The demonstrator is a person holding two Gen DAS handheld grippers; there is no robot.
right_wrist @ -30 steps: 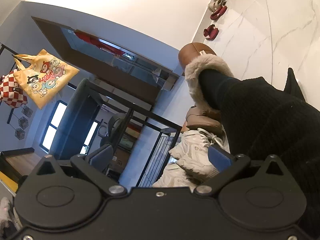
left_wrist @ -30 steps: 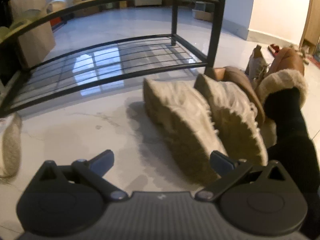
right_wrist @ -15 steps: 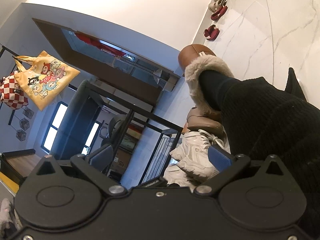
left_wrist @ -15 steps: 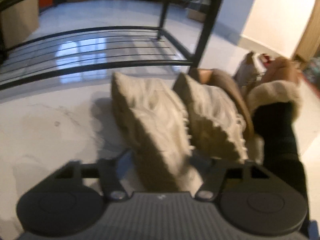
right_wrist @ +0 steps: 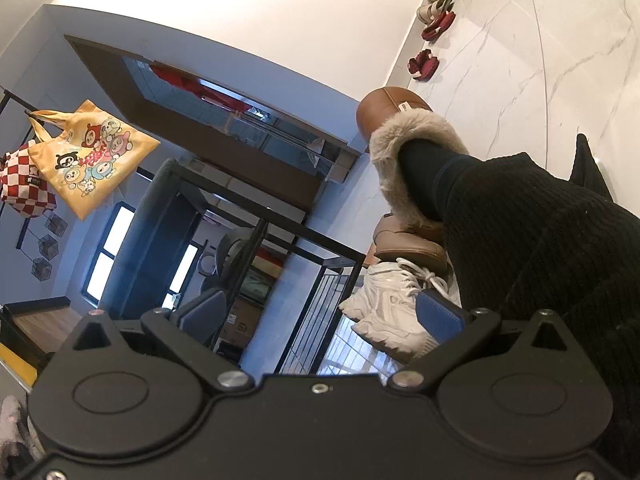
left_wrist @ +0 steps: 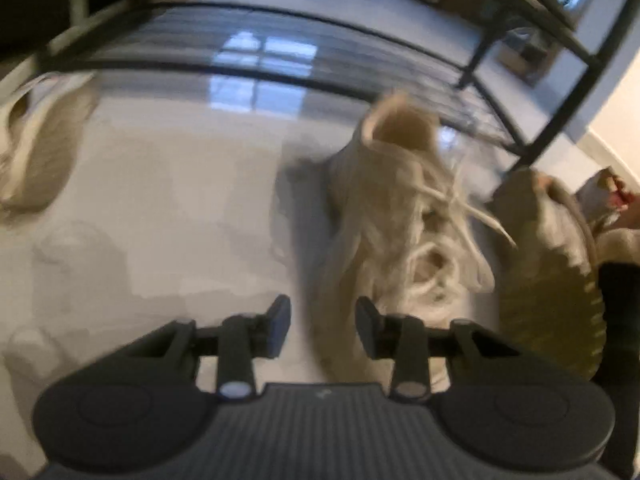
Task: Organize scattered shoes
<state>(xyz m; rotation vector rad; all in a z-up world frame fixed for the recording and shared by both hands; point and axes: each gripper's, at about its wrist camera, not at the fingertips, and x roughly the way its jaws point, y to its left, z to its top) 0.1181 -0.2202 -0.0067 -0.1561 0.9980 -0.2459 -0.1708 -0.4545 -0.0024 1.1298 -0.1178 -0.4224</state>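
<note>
Left wrist view shows your left gripper [left_wrist: 323, 322] jaws narrowed around the blurred beige sneaker [left_wrist: 400, 216]; your right gripper [right_wrist: 320, 316] jaws gape wide, holding nothing.

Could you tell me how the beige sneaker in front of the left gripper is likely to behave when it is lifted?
The beige sneaker looks soft-sided, so its upper would probably give under the left gripper rather than stay rigid. Its loose laces would likely dangle and could snag. The thick sole probably keeps it bottom-heavy, so it may swing.
</note>
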